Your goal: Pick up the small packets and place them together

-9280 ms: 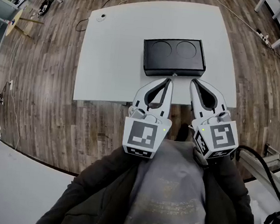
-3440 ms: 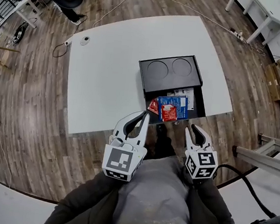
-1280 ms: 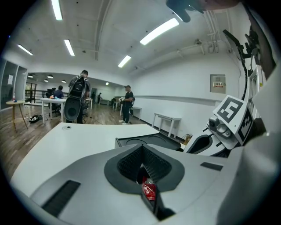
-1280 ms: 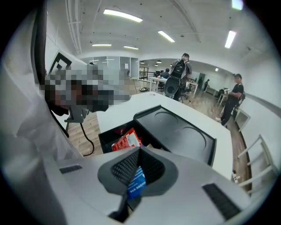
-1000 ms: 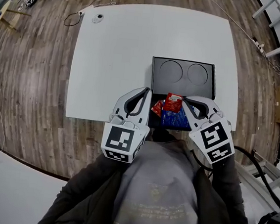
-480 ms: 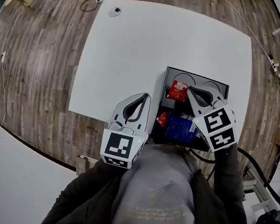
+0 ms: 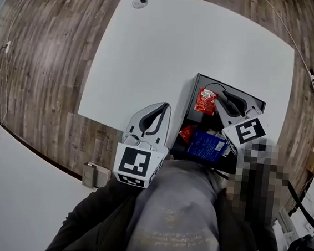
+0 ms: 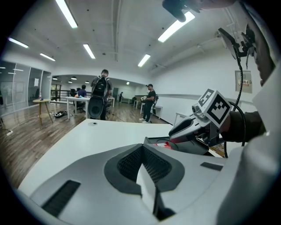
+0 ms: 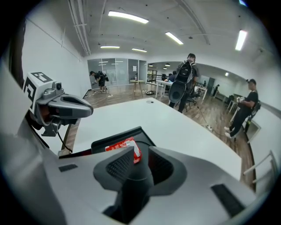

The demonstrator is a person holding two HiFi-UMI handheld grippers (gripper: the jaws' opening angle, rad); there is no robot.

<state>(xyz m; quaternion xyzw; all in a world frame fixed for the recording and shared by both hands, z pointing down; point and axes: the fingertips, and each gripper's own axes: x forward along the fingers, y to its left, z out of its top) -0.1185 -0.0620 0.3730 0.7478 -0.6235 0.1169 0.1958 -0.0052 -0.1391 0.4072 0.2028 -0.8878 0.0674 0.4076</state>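
A black tray (image 7: 202, 80) sits at the near right of the white table (image 7: 154, 49). A red packet (image 7: 206, 101) lies in its far half, with one corner between the parted jaws of my right gripper (image 7: 218, 96). Those jaws have just been opening, and the pads do not press on the red packet (image 9: 119, 147). Nearer me, a blue packet (image 7: 205, 144) and a second red packet (image 7: 187, 132) lie in the tray. My left gripper (image 7: 163, 106) hangs shut and empty at the table's near edge, left of the tray (image 8: 154, 140).
A small round object (image 7: 140, 2) lies at the table's far left corner, with cables on the wood floor beyond. Bare table spreads left of and behind the tray. Several people (image 8: 102, 94) stand by desks far back in the room.
My right gripper carried the red packet from above the near part of the tray to its far half and lowered it there. Its jaws have parted. My left gripper drifted slightly.
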